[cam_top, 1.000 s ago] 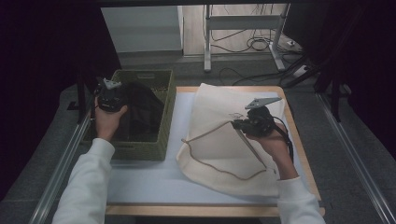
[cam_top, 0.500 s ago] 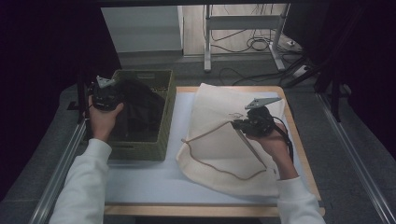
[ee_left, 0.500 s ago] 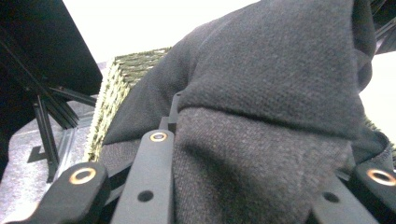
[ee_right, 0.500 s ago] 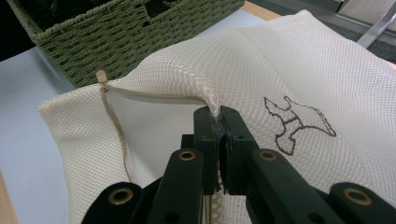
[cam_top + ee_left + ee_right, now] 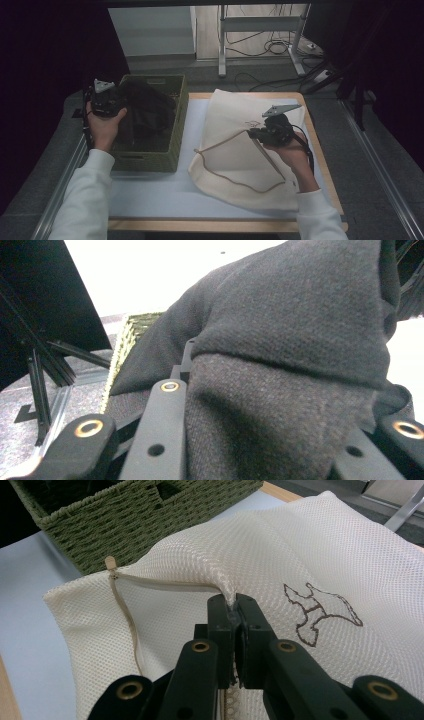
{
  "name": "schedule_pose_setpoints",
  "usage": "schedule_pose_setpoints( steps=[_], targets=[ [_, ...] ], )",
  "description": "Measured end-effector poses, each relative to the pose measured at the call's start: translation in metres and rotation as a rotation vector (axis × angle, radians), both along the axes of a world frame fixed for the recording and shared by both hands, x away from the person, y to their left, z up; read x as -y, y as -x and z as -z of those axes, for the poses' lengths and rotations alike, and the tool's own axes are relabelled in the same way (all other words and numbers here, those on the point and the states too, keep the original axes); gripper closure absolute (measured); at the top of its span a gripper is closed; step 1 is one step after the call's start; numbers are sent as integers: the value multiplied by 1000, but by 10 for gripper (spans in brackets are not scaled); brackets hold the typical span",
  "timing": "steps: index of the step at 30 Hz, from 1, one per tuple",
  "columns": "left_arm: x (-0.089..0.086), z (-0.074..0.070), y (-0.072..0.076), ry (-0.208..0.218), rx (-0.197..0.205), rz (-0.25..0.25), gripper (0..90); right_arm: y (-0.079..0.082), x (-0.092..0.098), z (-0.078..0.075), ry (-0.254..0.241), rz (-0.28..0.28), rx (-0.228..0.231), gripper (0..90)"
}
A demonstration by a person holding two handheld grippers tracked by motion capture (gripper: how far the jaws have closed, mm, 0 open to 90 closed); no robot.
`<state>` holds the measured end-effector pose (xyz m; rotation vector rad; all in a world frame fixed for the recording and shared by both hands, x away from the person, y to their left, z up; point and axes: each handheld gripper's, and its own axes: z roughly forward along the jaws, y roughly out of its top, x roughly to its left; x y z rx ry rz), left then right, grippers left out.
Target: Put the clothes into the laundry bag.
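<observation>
Table (image 5: 150, 195) with pale blue top and wooden edge, under everything. Cream mesh laundry bag (image 5: 240, 145), the largest soft thing, flat on the table's right half, long axis from near edge to far edge, zip opening along its left side, toward the basket. Small brown outline print (image 5: 320, 611) on the mesh, just right of the right fingertips. Beige zip tape (image 5: 125, 615) with its pull at the bag's corner, left of those fingertips.

Green woven rectangular basket (image 5: 172, 125) on the left half, near the bag's open side, not touching it as far as visible. Black knitted garment (image 5: 147, 112) partly lifted out of the basket, the rest draped inside; thick, soft, matte, folded over itself.

Left gripper (image 5: 112, 102) at the basket's left rim, jaws partly closed with a thick fold of the garment (image 5: 280, 405) bunched between the fingers (image 5: 162, 430) and spilling over them. Right gripper (image 5: 255, 134) over the bag's middle, fingers (image 5: 220, 625) pinched together on a small ridge of mesh, raised into a tent above the table.

Key relation, as a judgement: bag mouth to the right of the left fingers, across the basket's right wall; garment nearer the left hand, opening held up by the right. Probable next: carrying the garment rightward into the raised opening.
</observation>
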<state>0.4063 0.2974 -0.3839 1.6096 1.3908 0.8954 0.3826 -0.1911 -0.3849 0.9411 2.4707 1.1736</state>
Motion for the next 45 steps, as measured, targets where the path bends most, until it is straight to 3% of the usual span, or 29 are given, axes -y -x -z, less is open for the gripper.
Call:
schedule_pose_setpoints(
  steps=[16, 26, 32, 45],
  targets=[
    [4, -21, 14, 40, 63, 49, 719, 1, -1, -1, 2, -2, 3, 864],
    [7, -27, 19, 41, 76, 66, 720, 1, -1, 0, 7, -5, 5, 865],
    [6, -31, 25, 63, 94, 80, 720, 1, -1, 0, 7, -5, 5, 865],
    [6, -39, 38, 76, 143, 81, 721, 2, -1, -1, 5, -1, 6, 865]
  ],
)
